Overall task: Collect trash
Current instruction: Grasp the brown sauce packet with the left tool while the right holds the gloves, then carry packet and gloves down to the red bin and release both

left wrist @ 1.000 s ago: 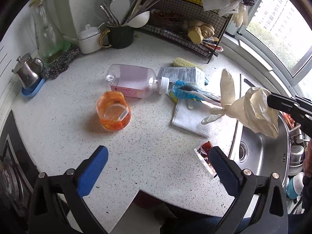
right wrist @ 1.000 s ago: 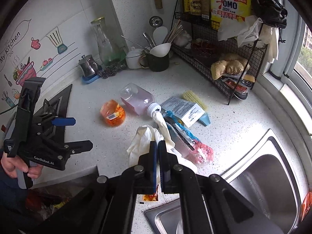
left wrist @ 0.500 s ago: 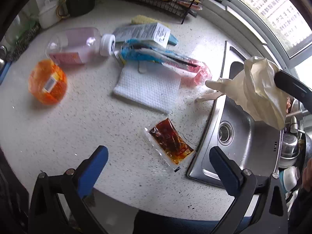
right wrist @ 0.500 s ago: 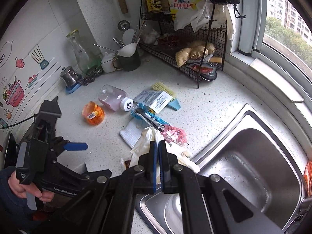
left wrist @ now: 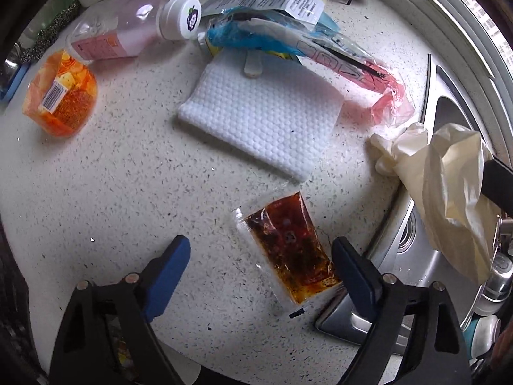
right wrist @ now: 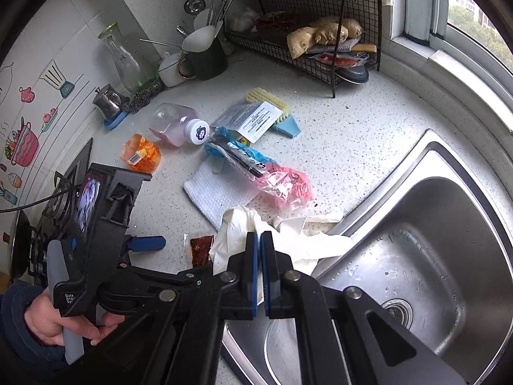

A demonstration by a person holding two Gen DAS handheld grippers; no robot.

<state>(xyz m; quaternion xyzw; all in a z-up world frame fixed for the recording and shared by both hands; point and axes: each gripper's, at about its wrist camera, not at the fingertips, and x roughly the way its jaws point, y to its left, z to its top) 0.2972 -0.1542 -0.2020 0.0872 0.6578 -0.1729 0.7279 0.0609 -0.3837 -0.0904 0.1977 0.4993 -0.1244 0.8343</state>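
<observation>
Each hand-held gripper (left wrist: pixel 261 264) is a black frame with silver rivets and blue finger pads (left wrist: pixel 166 276). Beside the sink (right wrist: pixel 426 231), the left unit carries a small lit screen (right wrist: pixel 88 197) and a grey handle, gripped by a hand (right wrist: pixel 54 324) in a dark blue ribbed sleeve (right wrist: pixel 12 317)

A white speckled stone countertop (right wrist: pixel 352 134) runs along a corner of a small kitchen. Set into it on the right is a stainless steel sink (right wrist: pixel 449 224) with a round drain (right wrist: pixel 397 311) and beads of water on its floor. Behind the counter, a white tiled wall (right wrist: pixel 64 48) carries colourful cartoon stickers of pots and kitchen tools (right wrist: pixel 25 141). At the left edge sits a black gas hob (right wrist: pixel 64 189). A white-framed window (right wrist: pixel 461 16) curves around the right side, showing green trees and buildings outside. Soft, even daylight falls from it across the counter, casting only faint shadows.
</observation>
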